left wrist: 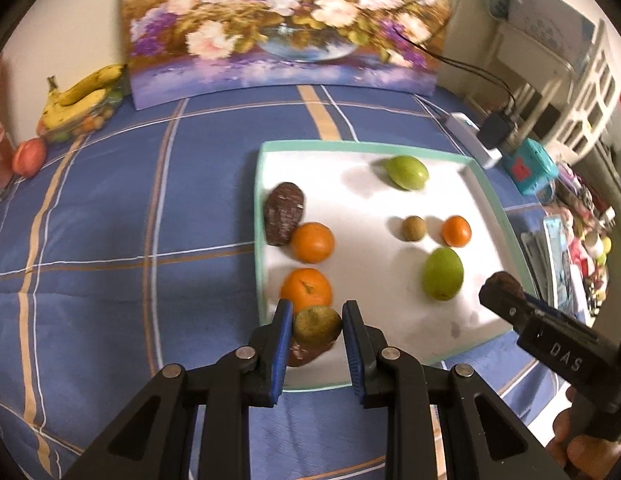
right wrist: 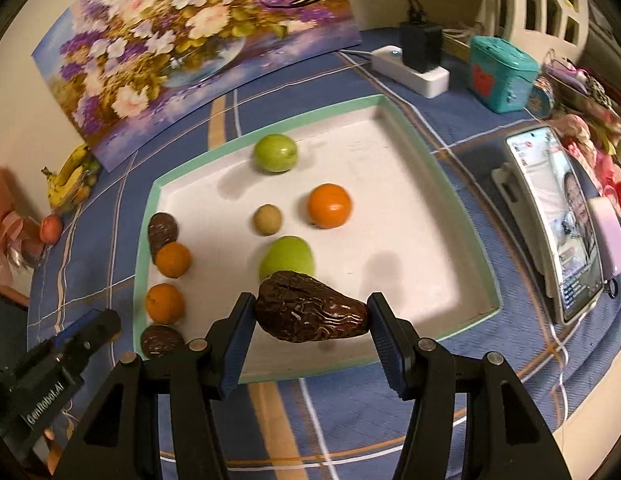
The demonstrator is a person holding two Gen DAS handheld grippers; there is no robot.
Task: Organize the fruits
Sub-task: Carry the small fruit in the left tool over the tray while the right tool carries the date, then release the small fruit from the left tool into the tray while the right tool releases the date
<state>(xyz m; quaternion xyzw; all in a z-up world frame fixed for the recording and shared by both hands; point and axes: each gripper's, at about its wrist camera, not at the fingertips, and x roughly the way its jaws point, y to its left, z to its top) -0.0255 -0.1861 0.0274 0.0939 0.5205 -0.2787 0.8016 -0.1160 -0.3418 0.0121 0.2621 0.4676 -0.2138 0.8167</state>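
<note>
Left gripper [left wrist: 316, 322] clamps a small olive-green round fruit [left wrist: 317, 326]; right gripper [right wrist: 308, 312] clamps a wrinkled dark-brown date [right wrist: 310, 307]; sorting underway, each needs lowering onto the white teal-rimmed tray [right wrist: 390, 152] ahead.

My left gripper [left wrist: 317, 326] is clamped on a small greenish-brown fruit [left wrist: 316, 325] over the near left corner of the tray [left wrist: 492, 196]; a brown date [left wrist: 306, 354] lies right under it. Along the tray's left edge sit an orange [left wrist: 306, 288], a second orange [left wrist: 312, 242] and a dark date [left wrist: 284, 214] touching it. Near the far edge lies a green fruit [left wrist: 406, 172]. Toward the right edge are a tan fruit [left wrist: 413, 228], a small orange [left wrist: 456, 231] and another green fruit [left wrist: 442, 274]. My right gripper [left wrist: 504, 286] holds a dark date [left wrist: 503, 280] over the tray's right edge. Bananas [left wrist: 80, 96] lie at the bedspread's [left wrist: 110, 220] far left corner.
</note>
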